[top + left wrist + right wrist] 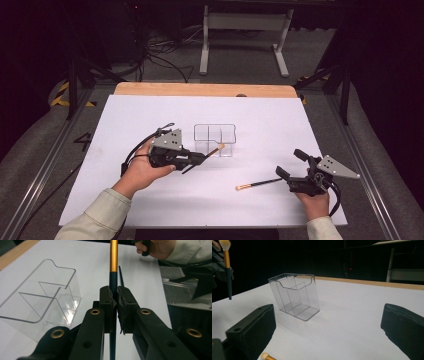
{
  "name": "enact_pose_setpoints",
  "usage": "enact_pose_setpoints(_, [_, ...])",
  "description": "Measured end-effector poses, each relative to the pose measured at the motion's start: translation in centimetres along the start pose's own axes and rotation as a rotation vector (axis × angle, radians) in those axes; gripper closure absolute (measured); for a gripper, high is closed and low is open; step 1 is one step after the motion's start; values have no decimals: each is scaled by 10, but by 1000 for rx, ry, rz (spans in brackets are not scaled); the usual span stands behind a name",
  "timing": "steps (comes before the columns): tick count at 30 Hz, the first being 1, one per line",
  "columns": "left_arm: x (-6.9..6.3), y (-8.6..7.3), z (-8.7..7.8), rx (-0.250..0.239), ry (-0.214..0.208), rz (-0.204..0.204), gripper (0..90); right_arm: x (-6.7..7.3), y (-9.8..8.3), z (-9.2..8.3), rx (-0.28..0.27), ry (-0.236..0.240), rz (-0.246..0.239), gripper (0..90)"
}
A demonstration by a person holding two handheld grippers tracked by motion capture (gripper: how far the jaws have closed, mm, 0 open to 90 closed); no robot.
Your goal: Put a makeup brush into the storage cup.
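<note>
A clear plastic organizer (215, 136) with several compartments stands upright mid-table. My left gripper (201, 158) is shut on the dark handle of a makeup brush (216, 149), whose gold ferrule and pale tip reach toward the organizer's front. In the left gripper view the pads (107, 301) clamp the brush (113, 267), with the organizer (42, 297) to its left. My right gripper (291, 163) is open, just right of a second brush (257, 184) lying flat on the sheet. Its own view shows wide jaws (328, 315), the organizer (294, 296) ahead, the held brush (227, 260) and the lying brush's tip (265, 356).
A white sheet (150, 115) covers the table, with a wooden strip (200, 89) along its far edge. A metal frame (50, 165) runs down both sides. Behind the table are a white stand (245, 30) and loose cables (160, 55) on the floor.
</note>
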State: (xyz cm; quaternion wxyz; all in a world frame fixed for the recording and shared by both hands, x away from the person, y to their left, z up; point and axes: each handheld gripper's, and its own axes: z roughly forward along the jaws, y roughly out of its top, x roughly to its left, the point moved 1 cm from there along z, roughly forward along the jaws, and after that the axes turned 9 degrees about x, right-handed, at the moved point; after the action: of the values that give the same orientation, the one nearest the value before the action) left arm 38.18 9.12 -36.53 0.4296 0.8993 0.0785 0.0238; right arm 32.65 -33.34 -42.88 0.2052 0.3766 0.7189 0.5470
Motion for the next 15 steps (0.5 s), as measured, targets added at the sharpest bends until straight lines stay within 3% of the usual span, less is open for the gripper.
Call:
enact_pose_setpoints(1, [0,0,0,0,0,0,826,0,0,0,0,0,0,6])
enact_pose_setpoints(9, [3,3,-1,-139,36,-40,826,0,0,0,0,1,-2,6])
enact_pose_setpoints(12, [4,3,-1,-155,62,-46,825,0,0,-1,-5,8,4,6])
enact_pose_setpoints(15, [6,2,1,-202,70,-50,825,0,0,-1,-5,12,4,6])
